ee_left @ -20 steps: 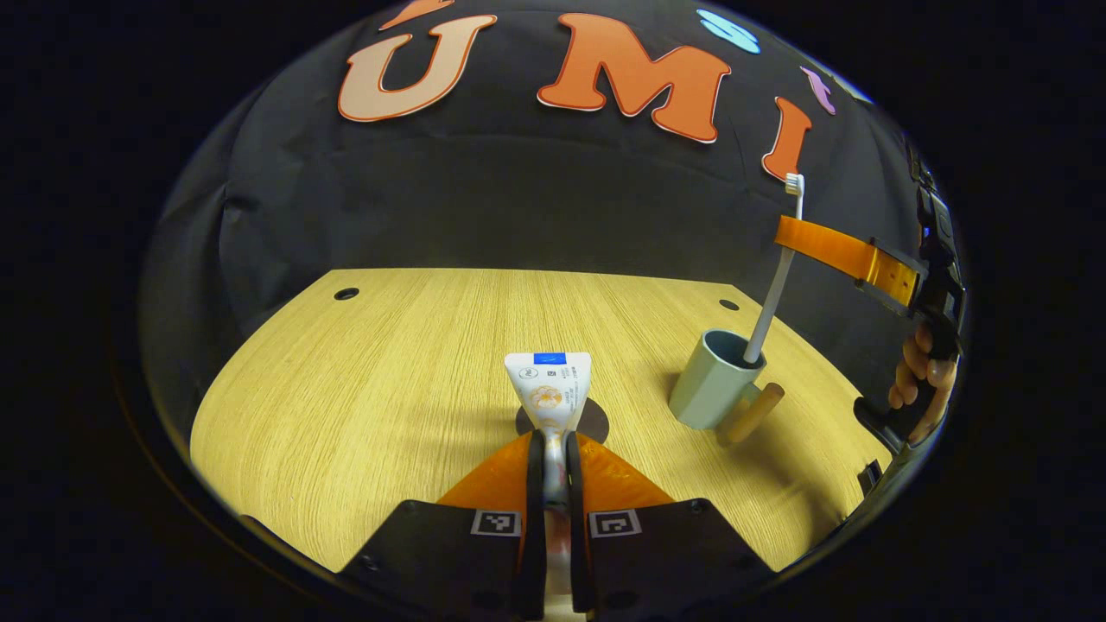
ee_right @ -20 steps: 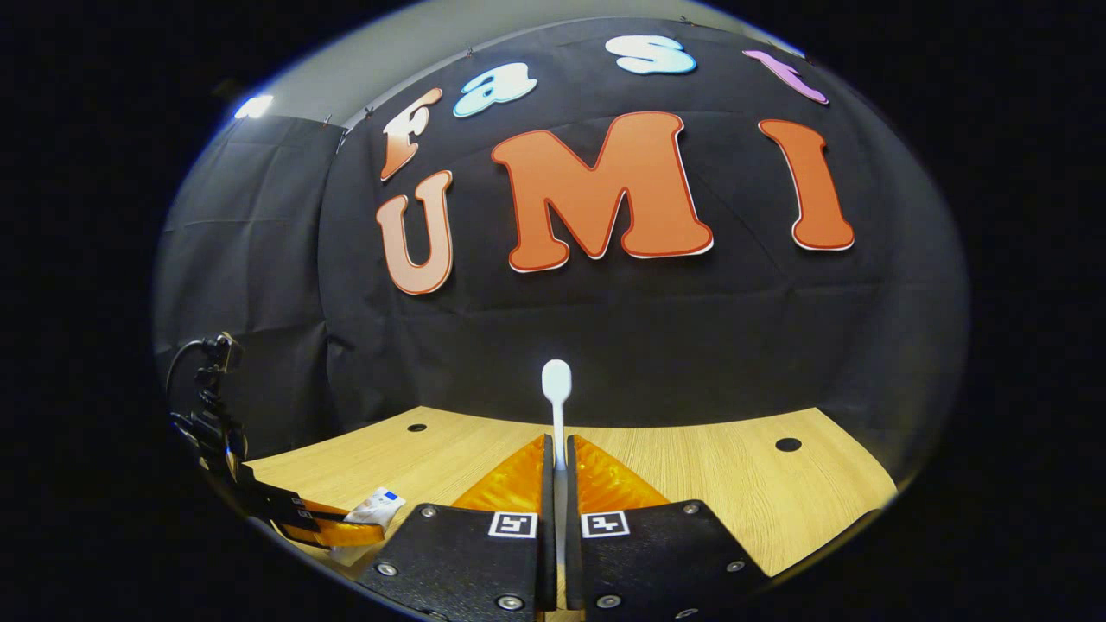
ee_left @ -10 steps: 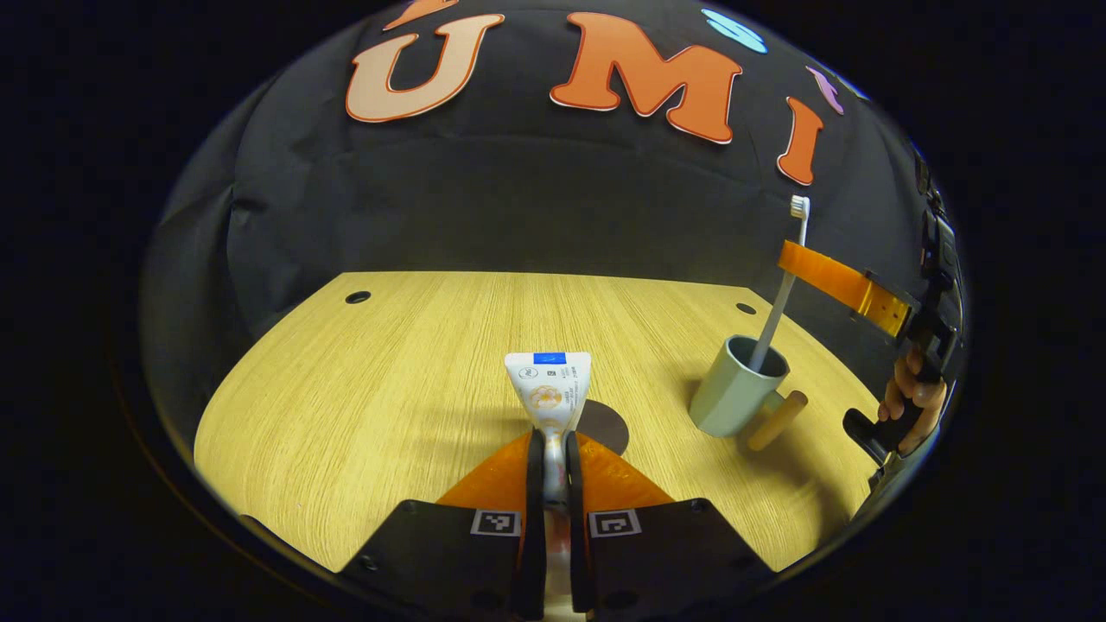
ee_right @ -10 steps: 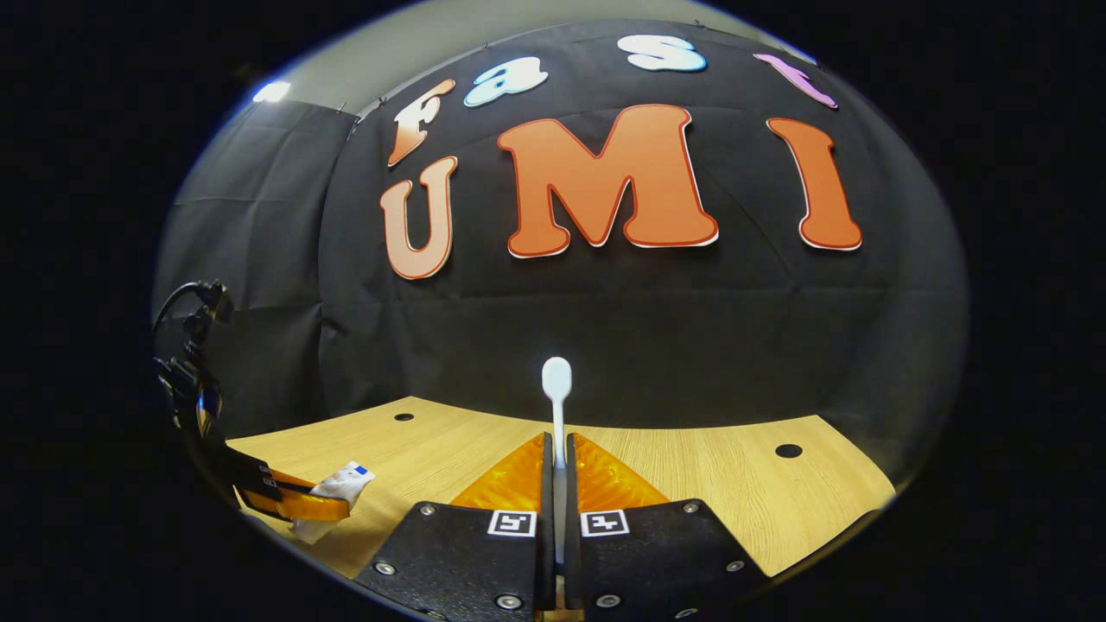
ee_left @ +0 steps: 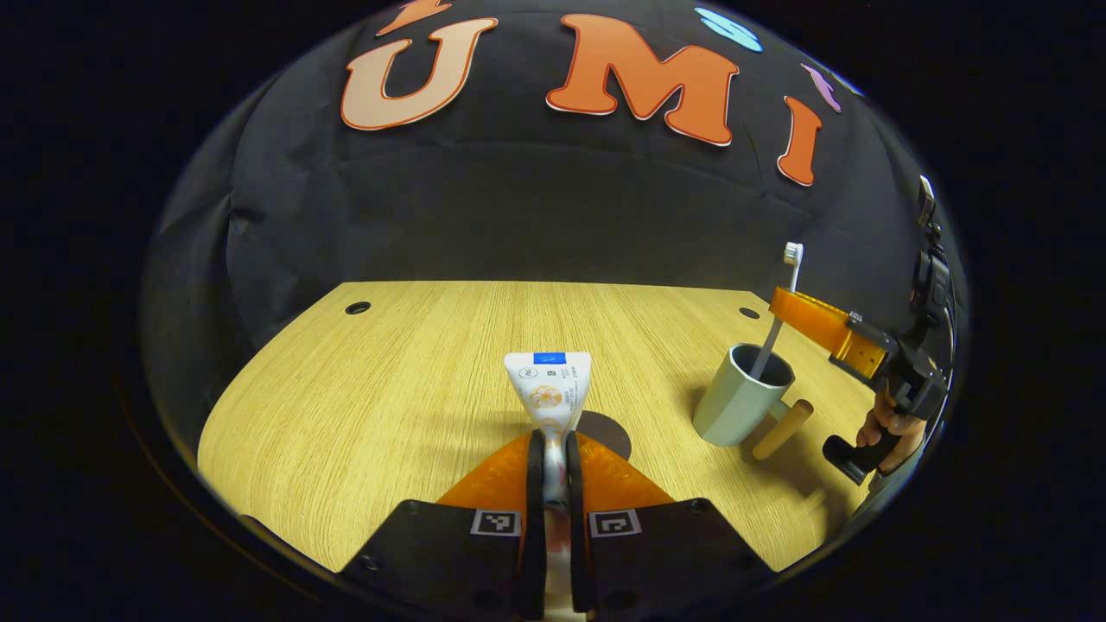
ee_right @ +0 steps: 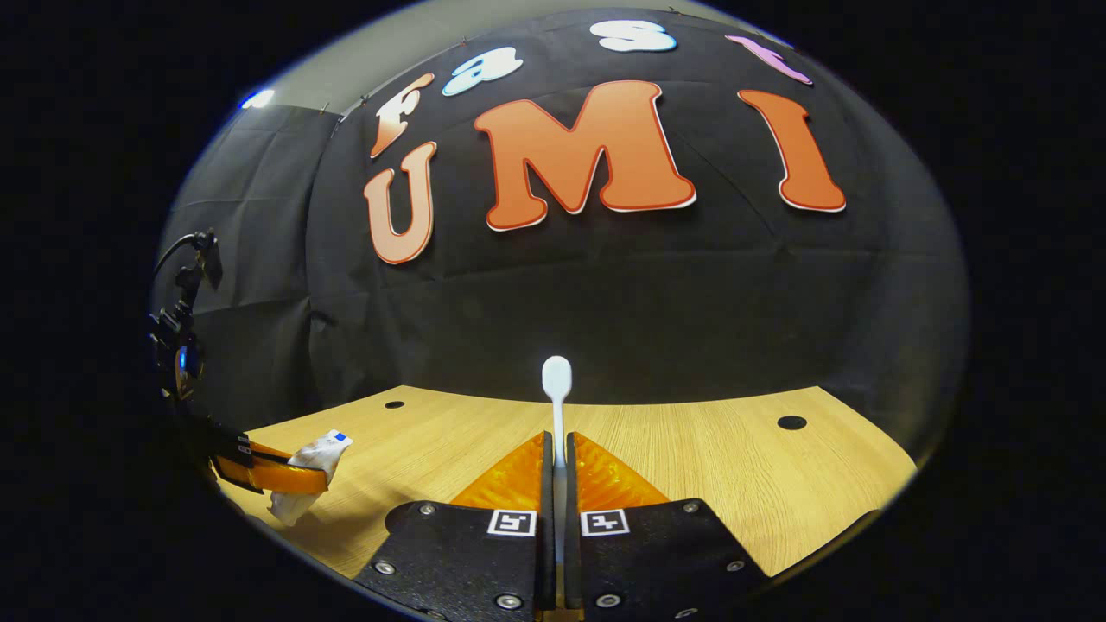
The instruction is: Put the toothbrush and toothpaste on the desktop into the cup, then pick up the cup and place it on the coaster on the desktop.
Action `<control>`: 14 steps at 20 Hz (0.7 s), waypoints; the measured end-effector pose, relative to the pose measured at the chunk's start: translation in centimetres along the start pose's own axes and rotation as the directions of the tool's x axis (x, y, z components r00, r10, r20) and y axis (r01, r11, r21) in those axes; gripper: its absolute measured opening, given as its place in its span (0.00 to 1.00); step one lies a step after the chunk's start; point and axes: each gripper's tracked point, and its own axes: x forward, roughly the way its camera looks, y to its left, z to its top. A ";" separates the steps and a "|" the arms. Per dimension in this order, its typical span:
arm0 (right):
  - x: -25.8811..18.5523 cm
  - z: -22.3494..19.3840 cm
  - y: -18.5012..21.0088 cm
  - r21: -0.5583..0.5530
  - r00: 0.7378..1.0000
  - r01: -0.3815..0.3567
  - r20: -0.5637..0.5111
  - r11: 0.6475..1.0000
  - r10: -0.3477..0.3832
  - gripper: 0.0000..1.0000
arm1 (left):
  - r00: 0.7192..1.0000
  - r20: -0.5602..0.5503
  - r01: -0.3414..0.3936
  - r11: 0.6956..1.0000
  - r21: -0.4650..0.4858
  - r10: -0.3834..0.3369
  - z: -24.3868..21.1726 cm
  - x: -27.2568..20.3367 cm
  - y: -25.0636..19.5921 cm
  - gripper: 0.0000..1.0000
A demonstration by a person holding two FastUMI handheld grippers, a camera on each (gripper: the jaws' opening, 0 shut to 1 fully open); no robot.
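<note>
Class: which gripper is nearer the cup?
Right. The right gripper holds the toothbrush directly over the cup; the left gripper, clamping the toothpaste, sits off beside it.

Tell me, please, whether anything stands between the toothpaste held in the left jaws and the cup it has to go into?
Bare desktop lies between the toothpaste and the cup. At the cup itself, the toothbrush leans in its mouth, clamped by the right gripper just above the rim, so the opening is partly taken.

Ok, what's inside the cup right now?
The toothbrush handle's lower end dips into the cup, with the right tool gripping it above the rim. The cup's wall hides its bottom, so anything else inside can't be seen.
</note>
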 end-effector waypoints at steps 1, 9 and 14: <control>0.1 -0.4 -0.2 0.011 1.000 0.004 -0.004 1.000 -0.004 0.05 | 1.000 0.000 0.001 1.000 0.000 -0.001 0.3 -0.1 0.0 0.13; 0.2 -2.6 -0.7 0.012 0.999 0.010 -0.054 1.000 -0.010 0.05 | 0.999 0.036 0.016 1.000 0.018 -0.017 3.8 -1.2 -1.0 0.15; -0.2 -3.2 -1.3 0.005 0.997 0.033 -0.073 0.999 -0.033 0.05 | 0.996 0.073 0.045 0.998 0.036 -0.048 5.8 -0.8 -2.7 0.16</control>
